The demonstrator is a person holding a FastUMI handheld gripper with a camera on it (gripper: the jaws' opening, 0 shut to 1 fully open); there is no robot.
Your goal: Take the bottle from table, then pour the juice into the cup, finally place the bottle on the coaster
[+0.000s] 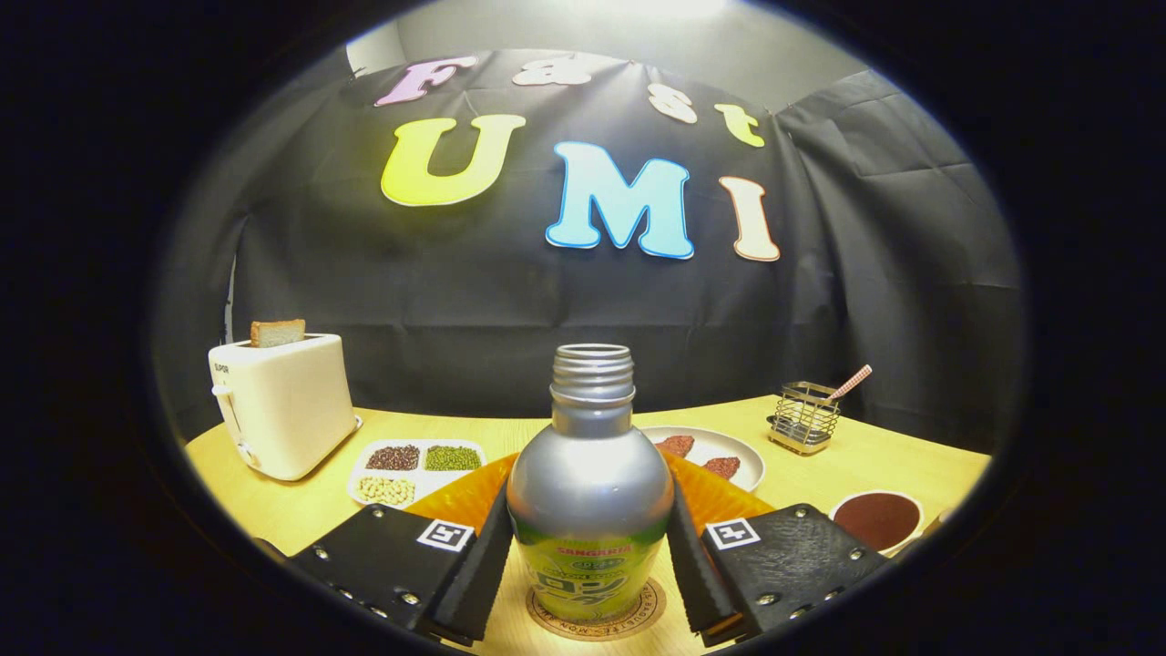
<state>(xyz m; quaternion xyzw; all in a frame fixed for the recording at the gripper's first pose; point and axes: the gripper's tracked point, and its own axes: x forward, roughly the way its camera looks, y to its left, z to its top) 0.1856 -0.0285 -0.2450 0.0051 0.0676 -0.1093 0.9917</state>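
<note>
So, quick rundown:
Bottle: the bottle (590,492) stands upright, cap off, dead ahead at 12 o'clock between the fingers, its base on the round coaster (597,612) on the desk (273,510).
Tongs: the tongs (590,569) sit close on both sides of the bottle; can't tell if they're pressing or just beside it.
Cup: the cup (878,519) sits off at about 2 o'clock, dark inside.
Key bit: the bottle's long axis is vertical and centred, so I'd guess letting go is all that's left.
Clutter: toaster (281,405) at 10 o'clock.
</note>
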